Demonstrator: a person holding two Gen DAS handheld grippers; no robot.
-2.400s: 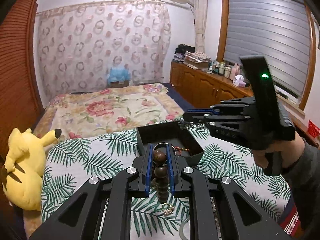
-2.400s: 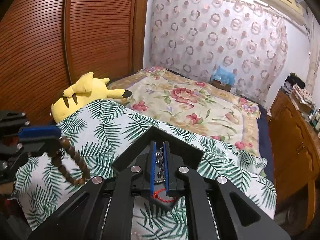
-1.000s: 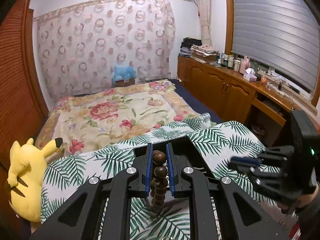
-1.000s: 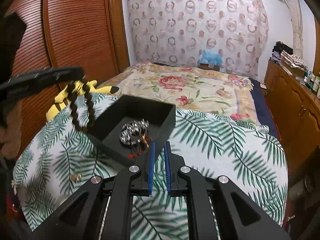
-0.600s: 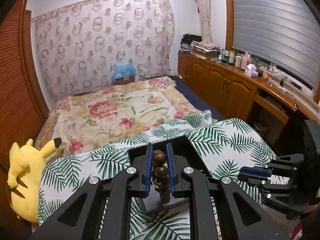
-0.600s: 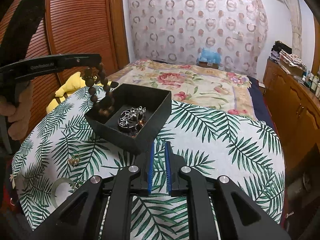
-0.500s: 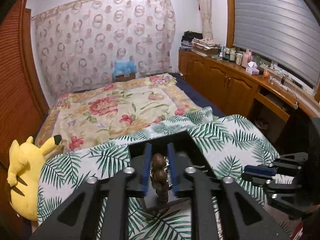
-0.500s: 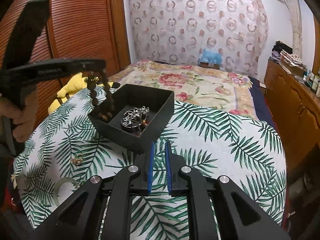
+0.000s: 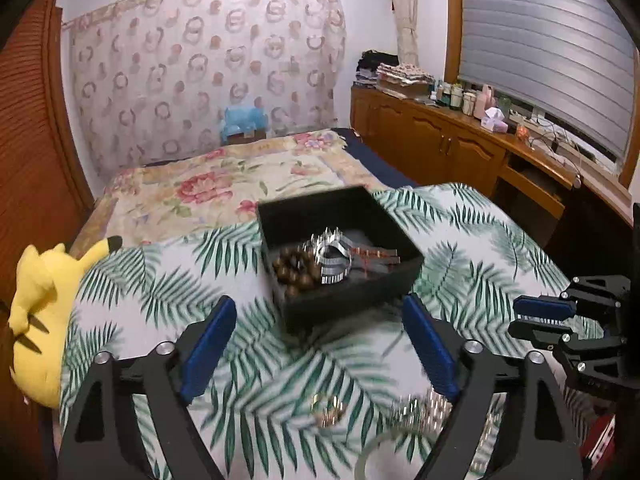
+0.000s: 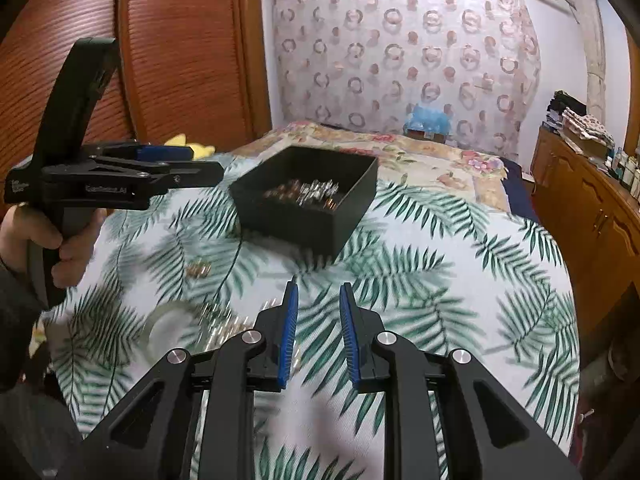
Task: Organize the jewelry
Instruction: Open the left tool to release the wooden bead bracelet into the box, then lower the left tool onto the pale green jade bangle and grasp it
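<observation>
**A:** Left gripper (image 9: 318, 340) with its fingers (image 9: 208, 336) spreading wide, nothing between them. The wooden bead bracelet (image 9: 294, 270) lies in the black box (image 9: 352, 292), centre of the left view, touching the silver piece (image 9: 332, 258).

**B:** So that drop looks done. And the right gripper (image 10: 318, 320)?

**A:** Its fingers (image 10: 289, 328) are just easing apart, a narrow gap and nothing in it. It sits low in its own frame, aimed across the leaf-print cloth (image 10: 440, 280) toward the box.

**B:** I'd say the next pick is on. What's left out?

**A:** Bottom of the left view, blurred: a small gold ring (image 9: 328, 406), a sparkly silver chain (image 9: 420, 408) just beside it, and a pale bangle (image 9: 384, 440) at the edge. All loose on the cloth, near the left fingers.

**B:** Tiny, flat things on soft fabric. My guess is the fingers must come down squarely around one piece without pinching cloth.

**A:** Agreed, and the chain could snag its neighbours. The surface is cloth-covered; whether a counter lies under it, can't tell.

**B:** The room?

**A:** Floral bed (image 9: 224, 184) beyond, yellow plush toy (image 9: 40, 312) far left, circle-print curtain (image 9: 208, 72) behind, wooden cabinets (image 9: 448, 148) under a shuttered window on the right.
</observation>
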